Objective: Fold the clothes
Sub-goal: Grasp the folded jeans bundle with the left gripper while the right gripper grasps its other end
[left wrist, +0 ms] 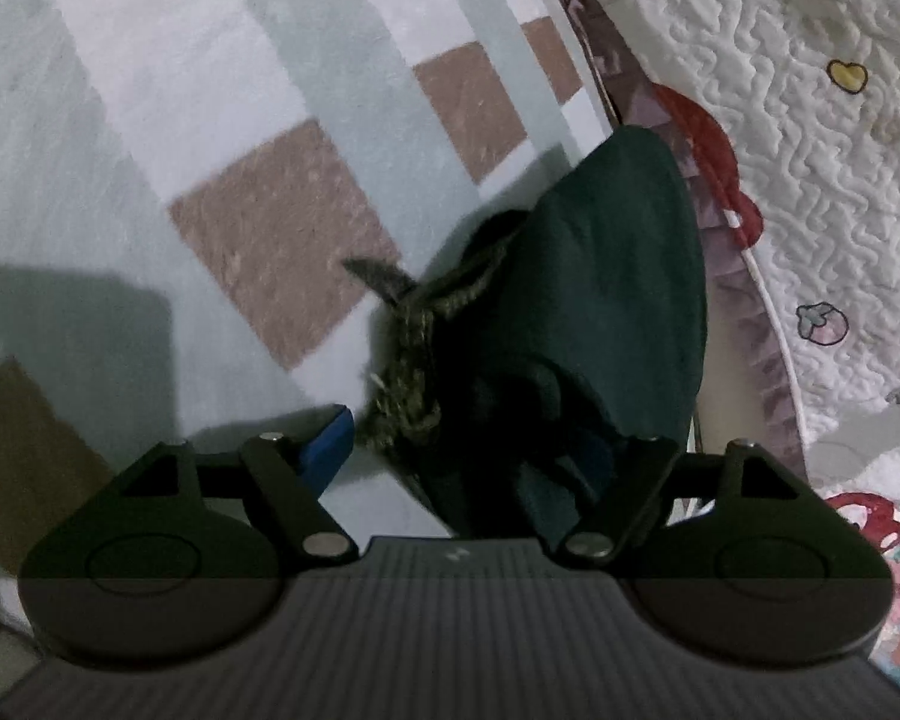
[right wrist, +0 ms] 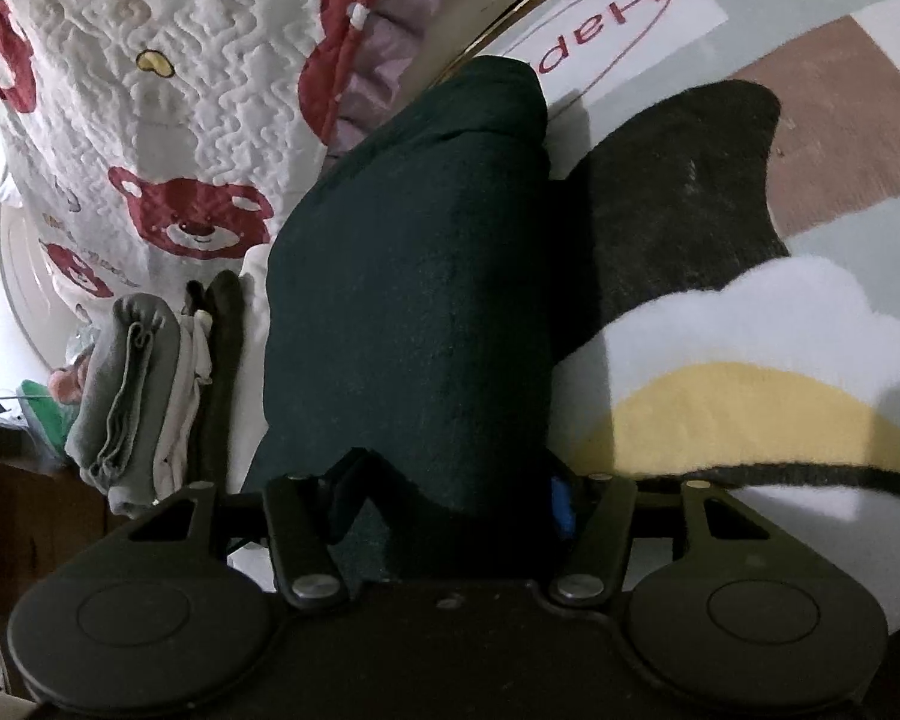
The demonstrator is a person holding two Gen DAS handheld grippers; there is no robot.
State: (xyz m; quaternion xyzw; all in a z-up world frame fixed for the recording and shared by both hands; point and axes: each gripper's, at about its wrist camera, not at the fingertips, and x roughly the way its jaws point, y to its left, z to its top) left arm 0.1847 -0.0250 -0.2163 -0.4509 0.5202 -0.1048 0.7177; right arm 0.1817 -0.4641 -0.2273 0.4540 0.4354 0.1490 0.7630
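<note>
A folded dark green garment (left wrist: 618,276) lies on the carpet against the bed's edge, with an olive drawstring (left wrist: 411,354) bunched at its near left corner. My left gripper (left wrist: 480,450) stands wide over that near end. Its blue left pad (left wrist: 330,444) is clear of the cloth, and the right finger is hidden behind the fabric. In the right wrist view the same garment (right wrist: 408,276) fills the middle. My right gripper (right wrist: 456,489) straddles its near edge, the blue right pad (right wrist: 561,504) at the cloth's side and a small gap at the left finger.
A white quilt with red bears (right wrist: 168,138) hangs off the bed beside the garment. A stack of folded grey and white clothes (right wrist: 132,384) stands to its left. The chequered carpet (left wrist: 210,120) spreads to the left, and a black, white and yellow rug (right wrist: 720,324) lies to the right.
</note>
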